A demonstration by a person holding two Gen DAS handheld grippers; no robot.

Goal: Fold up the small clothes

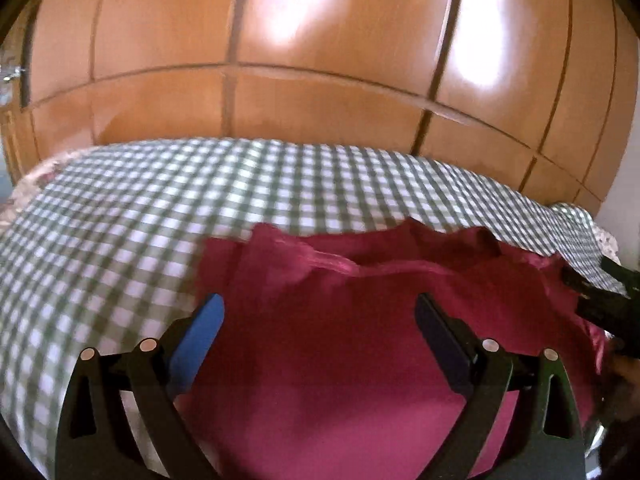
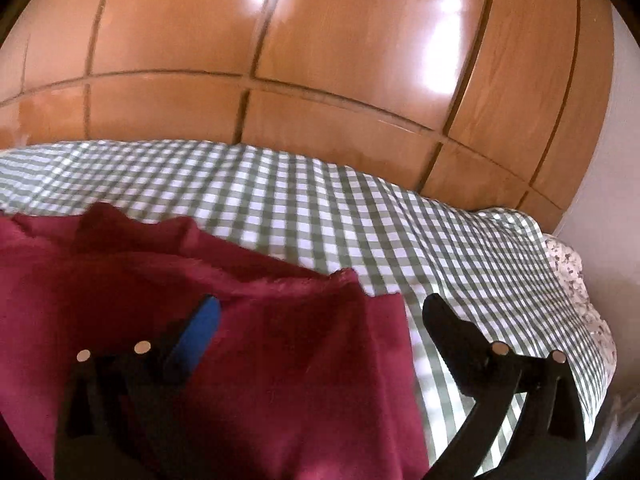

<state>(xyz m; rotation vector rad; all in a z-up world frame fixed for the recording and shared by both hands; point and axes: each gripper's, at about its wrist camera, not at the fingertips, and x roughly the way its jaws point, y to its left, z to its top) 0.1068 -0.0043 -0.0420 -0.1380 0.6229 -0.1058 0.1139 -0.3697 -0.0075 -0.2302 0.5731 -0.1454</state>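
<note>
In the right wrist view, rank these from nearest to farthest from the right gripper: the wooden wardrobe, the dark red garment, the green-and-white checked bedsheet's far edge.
1. Dark red garment: directly under the open right gripper, mostly to the left.
2. Far edge of the green-and-white checked bedsheet: beyond the garment, across the middle of the view.
3. Glossy wooden wardrobe: behind the bed, filling the top.

Maroon garment [image 1: 360, 360]: soft woven cloth, matt, with one satiny, faintly shiny fold near its far edge. Checked sheet [image 1: 160, 200]: thin green-and-white gingham cloth, matt, lightly wrinkled. Floral bedding [image 2: 576, 280] under the sheet's corner: printed cloth, matt. Wardrobe doors [image 1: 320, 60]: orange-brown wood-look panels, smooth and glossy, with bright window glare. Left gripper [image 1: 320, 312] and right gripper [image 2: 324, 312]: black matt plastic arms, small round metal pins, one blue matt pad each.
</note>
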